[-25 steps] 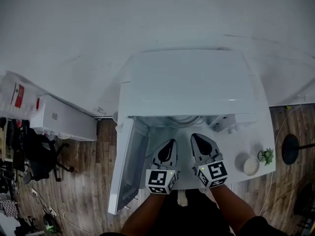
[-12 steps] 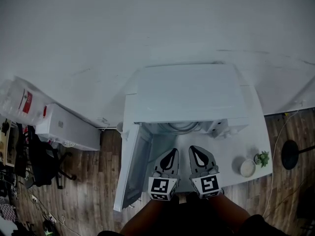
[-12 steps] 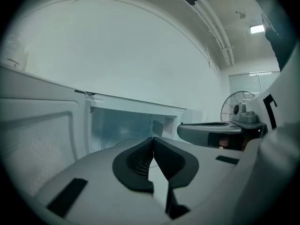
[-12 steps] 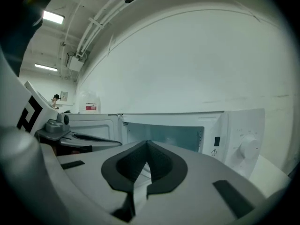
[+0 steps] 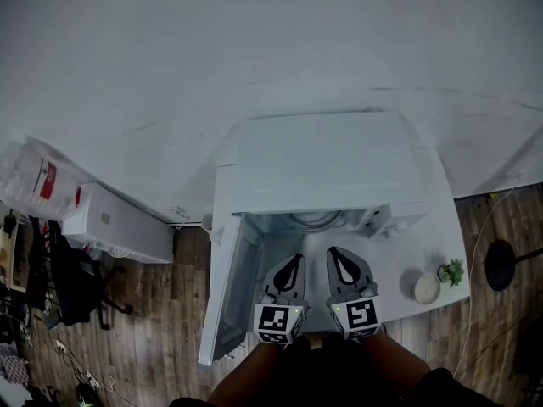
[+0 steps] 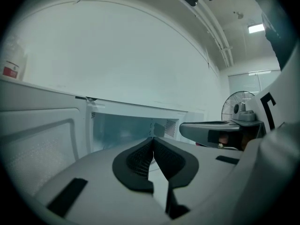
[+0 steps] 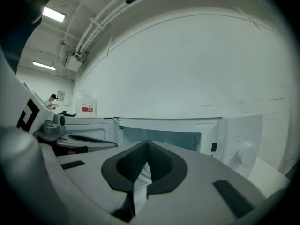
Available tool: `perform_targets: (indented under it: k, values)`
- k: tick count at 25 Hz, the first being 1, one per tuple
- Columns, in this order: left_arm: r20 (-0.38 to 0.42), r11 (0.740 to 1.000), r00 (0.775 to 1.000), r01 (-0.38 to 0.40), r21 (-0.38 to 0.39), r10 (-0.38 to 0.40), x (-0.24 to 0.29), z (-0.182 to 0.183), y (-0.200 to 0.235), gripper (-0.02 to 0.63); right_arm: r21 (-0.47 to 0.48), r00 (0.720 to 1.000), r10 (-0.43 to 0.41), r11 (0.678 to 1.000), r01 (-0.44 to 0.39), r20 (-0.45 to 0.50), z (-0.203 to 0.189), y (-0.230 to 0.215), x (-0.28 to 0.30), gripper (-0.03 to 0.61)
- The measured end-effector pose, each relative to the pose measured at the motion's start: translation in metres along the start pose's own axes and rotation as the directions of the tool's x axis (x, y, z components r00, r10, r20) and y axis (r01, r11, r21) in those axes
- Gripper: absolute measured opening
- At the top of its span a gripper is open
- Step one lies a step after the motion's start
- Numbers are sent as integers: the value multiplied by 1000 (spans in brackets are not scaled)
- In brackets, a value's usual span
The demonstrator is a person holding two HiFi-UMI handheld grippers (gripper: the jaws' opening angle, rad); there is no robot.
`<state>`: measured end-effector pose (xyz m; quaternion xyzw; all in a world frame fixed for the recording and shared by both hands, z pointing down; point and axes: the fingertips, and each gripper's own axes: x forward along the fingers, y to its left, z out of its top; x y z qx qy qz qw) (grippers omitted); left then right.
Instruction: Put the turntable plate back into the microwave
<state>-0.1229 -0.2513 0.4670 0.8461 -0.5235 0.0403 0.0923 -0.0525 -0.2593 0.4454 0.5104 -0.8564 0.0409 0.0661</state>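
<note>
The white microwave (image 5: pixel 331 164) stands on a white table with its door (image 5: pixel 227 291) swung open to the left. Just inside the opening I see a curved glass rim, the turntable plate (image 5: pixel 316 220). My left gripper (image 5: pixel 287 271) and right gripper (image 5: pixel 345 267) hover side by side in front of the opening, both shut with nothing between the jaws. The left gripper (image 6: pixel 153 140) points at the lit cavity (image 6: pixel 123 129). The right gripper (image 7: pixel 147 145) faces the cavity (image 7: pixel 164 138), with the control knob (image 7: pixel 243 154) to its right.
On the table (image 5: pixel 403 261) to the right of the microwave sit a small white bowl (image 5: pixel 427 289) and a little plant (image 5: pixel 450 271). A white box (image 5: pixel 119 223) and an office chair (image 5: pixel 72 282) stand on the wood floor at left. A fan (image 6: pixel 239 109) stands at right.
The head view has pulled back a little, so the microwave sits lower and smaller. Both grippers remain shut, side by side before the opening.
</note>
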Motion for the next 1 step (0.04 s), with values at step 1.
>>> perform_targets:
  k: [1]
  values:
    - [-3, 1000, 1000, 2, -2, -2, 0, -1, 0, 20, 9, 1000, -5, 1000, 5, -9, -3, -1, 0, 17]
